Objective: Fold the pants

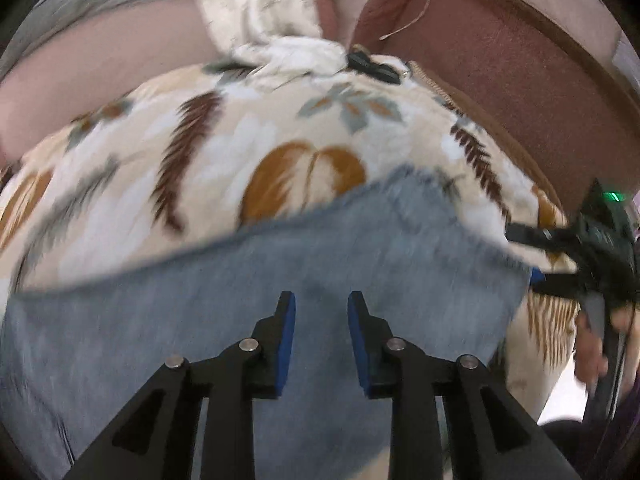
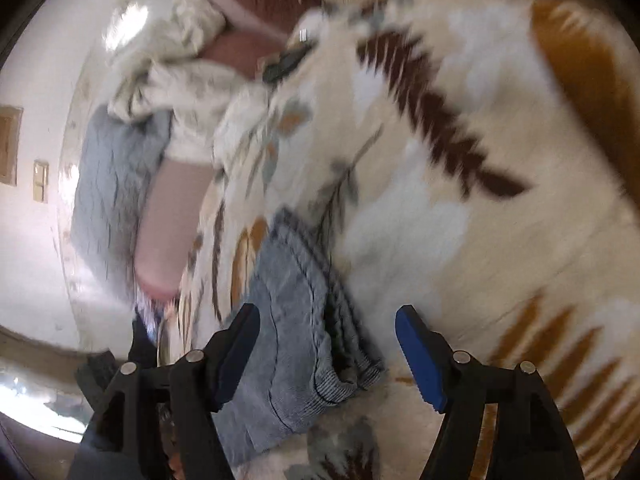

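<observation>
In the left wrist view, the left gripper (image 1: 321, 308) hangs over the folded light-blue denim pants (image 1: 280, 280), which lie flat on a cream fleece blanket printed with brown, ochre and grey leaves (image 1: 224, 136). Its black fingers with blue pads (image 1: 288, 344) stand a little apart with bare denim showing in the gap; nothing is pinched between them. The frayed hem of the pants runs across the blanket just beyond the fingertips. Behind the blanket sit a dusty-pink cushion (image 1: 100, 72), a reddish-brown cushion with a tan piped edge (image 1: 480, 52) and a crumpled cream cloth (image 1: 272, 12). At the right edge the right gripper (image 1: 536, 256) reaches toward the side of the pants, with a hand (image 1: 596, 344) below it.

In the right wrist view, heavily blurred, the right gripper (image 2: 328, 360) has its fingers spread wide and released. The stacked edge of the folded pants (image 2: 296, 320) lies between them on the blanket (image 2: 460, 160); the left pad seems close to the denim, though contact cannot be told. Farther back lies a second pale-blue garment (image 2: 108, 184) beside the pink cushion (image 2: 172, 216).
</observation>
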